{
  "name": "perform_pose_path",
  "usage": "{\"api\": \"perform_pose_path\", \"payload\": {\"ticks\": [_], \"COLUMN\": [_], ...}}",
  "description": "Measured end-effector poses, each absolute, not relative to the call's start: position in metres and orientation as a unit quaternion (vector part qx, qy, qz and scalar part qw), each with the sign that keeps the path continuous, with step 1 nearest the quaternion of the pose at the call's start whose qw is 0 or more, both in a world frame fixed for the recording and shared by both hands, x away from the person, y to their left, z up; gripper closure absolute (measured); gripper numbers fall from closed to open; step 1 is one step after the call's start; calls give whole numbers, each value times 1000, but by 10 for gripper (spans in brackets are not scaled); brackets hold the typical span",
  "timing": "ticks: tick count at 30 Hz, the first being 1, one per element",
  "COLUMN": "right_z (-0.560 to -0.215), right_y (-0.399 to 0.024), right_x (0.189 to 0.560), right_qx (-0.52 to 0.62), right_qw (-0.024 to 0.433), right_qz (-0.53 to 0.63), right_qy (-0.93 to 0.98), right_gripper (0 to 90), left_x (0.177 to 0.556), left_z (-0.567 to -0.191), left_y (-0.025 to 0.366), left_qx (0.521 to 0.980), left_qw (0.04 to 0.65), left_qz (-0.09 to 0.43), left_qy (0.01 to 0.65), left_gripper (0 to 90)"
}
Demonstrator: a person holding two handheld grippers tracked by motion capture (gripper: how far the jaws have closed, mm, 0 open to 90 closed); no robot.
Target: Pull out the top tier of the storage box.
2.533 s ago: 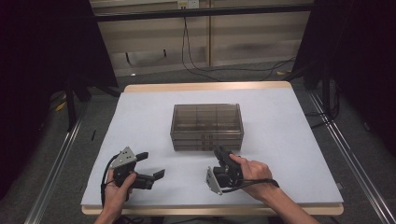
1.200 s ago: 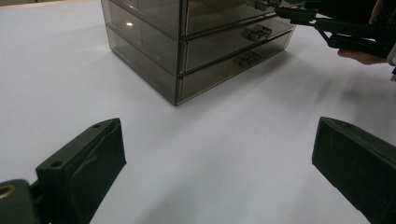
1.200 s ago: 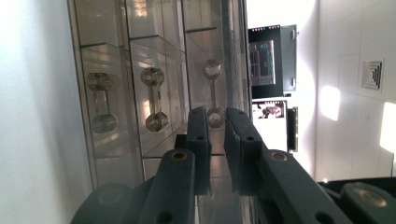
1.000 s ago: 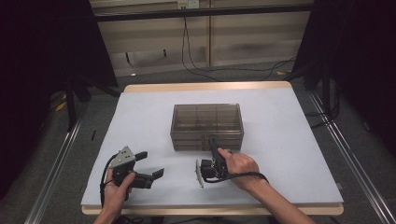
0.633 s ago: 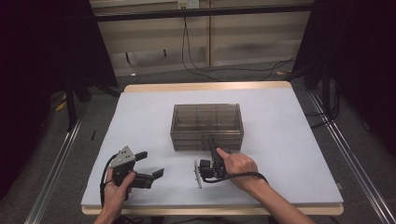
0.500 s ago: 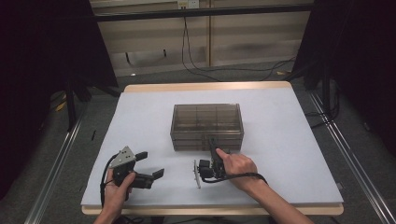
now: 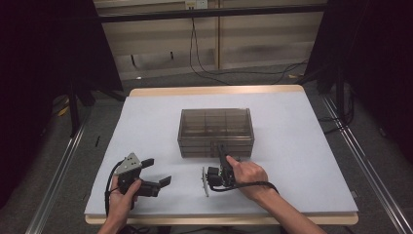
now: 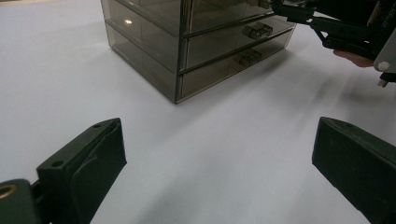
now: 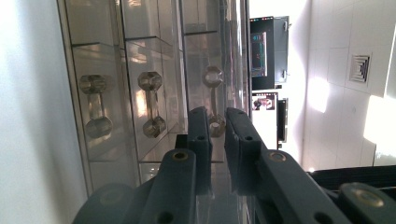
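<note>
A smoky see-through drawer cabinet (image 7: 215,129) with three stacked drawers stands mid-table. My right gripper (image 7: 220,147), rolled onto its side, reaches its front. In the right gripper view its jaws stand close together (image 9: 215,114), shut on the top drawer's handle (image 9: 213,77), whose lower knob sits between the tips. The middle handle (image 9: 152,105) and bottom handle (image 9: 95,105) lie beside it. My left gripper (image 7: 158,170) rests at the front left, open with nothing in it; in the left gripper view (image 8: 215,154) it faces the cabinet's corner (image 8: 180,70), with the right gripper (image 8: 327,28) at the top right.
The white table (image 7: 302,146) has bare surface all around the cabinet. Metal rails run along both sides of it, and cables lie on the floor behind. The surroundings are dark.
Since the earliest frame my right gripper has moved forward and a little left to the cabinet's front and rolled onto its side. Over the last second neither hand has shifted.
</note>
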State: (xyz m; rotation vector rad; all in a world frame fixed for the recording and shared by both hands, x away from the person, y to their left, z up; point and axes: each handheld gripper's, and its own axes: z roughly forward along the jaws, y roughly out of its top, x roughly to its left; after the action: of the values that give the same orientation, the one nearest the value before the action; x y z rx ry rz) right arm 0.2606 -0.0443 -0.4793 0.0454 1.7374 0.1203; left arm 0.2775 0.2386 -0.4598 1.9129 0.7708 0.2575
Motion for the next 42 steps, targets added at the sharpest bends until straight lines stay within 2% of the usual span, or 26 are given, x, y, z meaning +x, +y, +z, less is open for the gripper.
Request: {"api": "perform_pose_path", "payload": {"ticks": [42], "right_z": [-477], "right_y": [-44], "right_x": [239], "right_qx": [11], "right_qw": [638], "right_qz": [52], "right_qy": [768], "right_gripper": [816], "left_x": [277], "left_z": [-459], "left_y": [239], "left_qx": [792], "left_qw": [508], "left_qz": [107], "left_qy": [323], "left_gripper": [27]}}
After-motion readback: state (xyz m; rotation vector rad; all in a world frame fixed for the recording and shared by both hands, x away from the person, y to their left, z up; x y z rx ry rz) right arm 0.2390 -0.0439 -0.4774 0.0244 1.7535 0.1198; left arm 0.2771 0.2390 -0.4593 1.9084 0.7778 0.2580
